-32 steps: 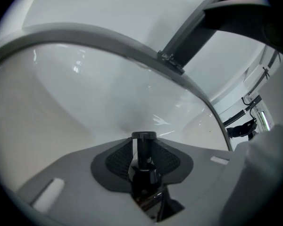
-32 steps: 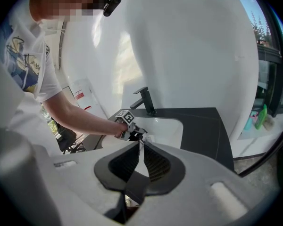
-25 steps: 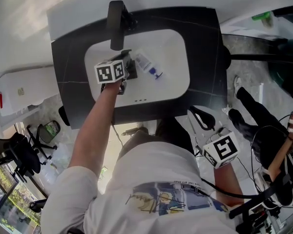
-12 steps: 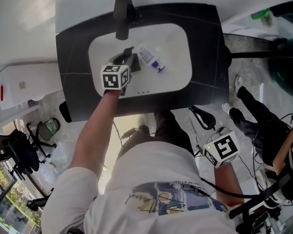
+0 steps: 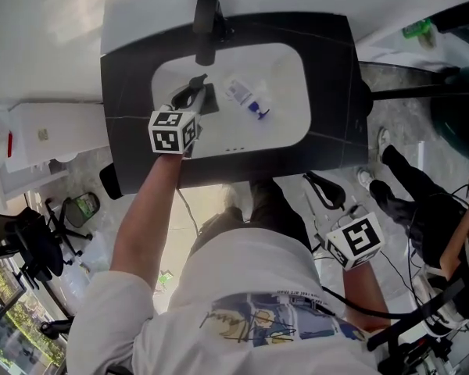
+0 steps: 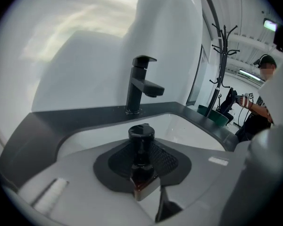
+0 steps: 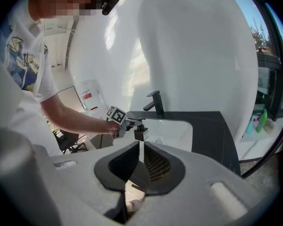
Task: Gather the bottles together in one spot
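With left gripper [image 5: 191,100], holding small dark bottle [image 6: 141,149] up over left half of white sink [image 5: 289,76]. Clamped on lower body, black cap up, clear of basin floor. Looks rigid and light, likely glass or hard plastic with some dark liquid inside. No need for a hard squeeze, but worth keeping it off faucet [image 5: 206,22] just behind. Seems squarish low down, so gripping the flat faces as now looks right. Cap looks too narrow and smooth to trust.

Further right, lying on its side mid-basin: white bottle [image 5: 241,94], blue cap pointing toward near right. Close to dark bottle but apart, not touching. Probably light plastic, a bit squashy, and prone to roll or skid on glazed basin. Best taken across mid-body, square to its long axis, staying off cap end.

Far right, off dark counter [image 5: 336,92] and well away from sink: right gripper [image 5: 322,187], closed up, nothing between its pads.

Judging task partway: both bottles at same basin, not yet set side by side.
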`<state>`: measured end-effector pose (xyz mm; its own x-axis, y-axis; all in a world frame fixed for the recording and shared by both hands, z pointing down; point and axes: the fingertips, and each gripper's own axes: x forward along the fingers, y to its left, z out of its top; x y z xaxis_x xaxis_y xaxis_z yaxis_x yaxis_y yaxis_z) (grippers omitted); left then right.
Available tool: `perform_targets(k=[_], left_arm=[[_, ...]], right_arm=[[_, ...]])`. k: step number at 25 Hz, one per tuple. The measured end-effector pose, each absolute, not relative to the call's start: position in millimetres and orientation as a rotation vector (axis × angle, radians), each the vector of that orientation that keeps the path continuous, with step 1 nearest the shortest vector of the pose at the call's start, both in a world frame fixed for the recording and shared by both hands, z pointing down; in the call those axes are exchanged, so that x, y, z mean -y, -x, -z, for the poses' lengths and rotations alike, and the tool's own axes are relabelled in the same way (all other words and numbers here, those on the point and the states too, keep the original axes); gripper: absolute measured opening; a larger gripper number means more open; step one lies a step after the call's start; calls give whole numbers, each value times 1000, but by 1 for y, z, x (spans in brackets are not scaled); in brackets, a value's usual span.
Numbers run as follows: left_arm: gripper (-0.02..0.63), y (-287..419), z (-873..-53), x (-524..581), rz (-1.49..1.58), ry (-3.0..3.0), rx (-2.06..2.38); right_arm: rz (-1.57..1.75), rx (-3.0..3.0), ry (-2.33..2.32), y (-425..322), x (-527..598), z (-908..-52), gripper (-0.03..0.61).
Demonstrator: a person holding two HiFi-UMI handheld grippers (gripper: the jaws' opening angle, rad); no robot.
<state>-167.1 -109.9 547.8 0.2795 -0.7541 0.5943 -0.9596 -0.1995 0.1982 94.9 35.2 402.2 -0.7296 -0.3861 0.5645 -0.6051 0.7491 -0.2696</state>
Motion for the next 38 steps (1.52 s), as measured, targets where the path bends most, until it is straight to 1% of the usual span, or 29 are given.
perform_targets(k=[13,19,30,38], left_arm=[[86,237,-473,142,-426,-2095,1685],[86,254,-446,170,-404,-2150,1723],[86,260,-456,228,-446,-2218,1717],[86,262,-467,243,-432,-2240,1712]], right_arm=[[-558,2473,-743,-90,-29,-393,31],[-555,2461,-744,-90,-24,-393,31],[-566,2412,-769,-100,-20,-398,31],[-584,2380,-788,-107,-17,-403,31]])
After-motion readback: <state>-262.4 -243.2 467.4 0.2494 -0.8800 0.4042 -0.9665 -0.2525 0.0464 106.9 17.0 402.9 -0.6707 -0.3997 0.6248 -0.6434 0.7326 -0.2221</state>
